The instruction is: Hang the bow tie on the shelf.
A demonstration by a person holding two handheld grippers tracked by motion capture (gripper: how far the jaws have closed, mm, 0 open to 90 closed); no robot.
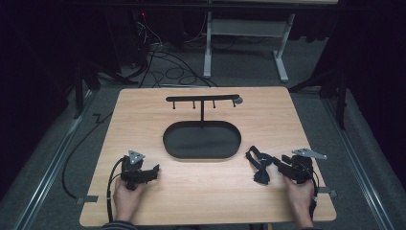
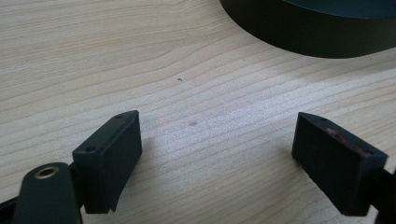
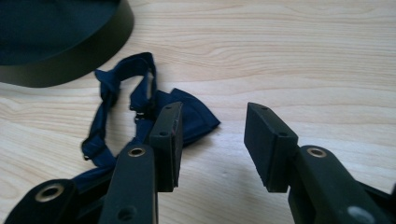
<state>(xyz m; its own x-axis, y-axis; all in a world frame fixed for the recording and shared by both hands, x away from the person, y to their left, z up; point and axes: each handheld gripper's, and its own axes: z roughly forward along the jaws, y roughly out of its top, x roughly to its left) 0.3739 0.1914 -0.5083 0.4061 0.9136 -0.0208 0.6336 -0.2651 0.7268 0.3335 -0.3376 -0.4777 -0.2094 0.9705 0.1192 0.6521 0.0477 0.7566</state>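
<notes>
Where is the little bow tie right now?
In the high view the dark blue bow tie lies flat on the table's right side, between the black oval tray and the right hand-held gripper, just off the tray's right end.

One desk (image 1: 143, 201) carries one dark bow tie (image 1: 261, 173), just beside the right gripper's (image 1: 281, 165) fingers (image 3: 168, 140). One black oval tray (image 1: 172, 143) lies ahead of both pairs of fingers, with one T-shaped stand (image 1: 202, 98) bearing four small pegs. Two grippers, the left gripper (image 1: 152, 171) included, make four fingers.
</notes>
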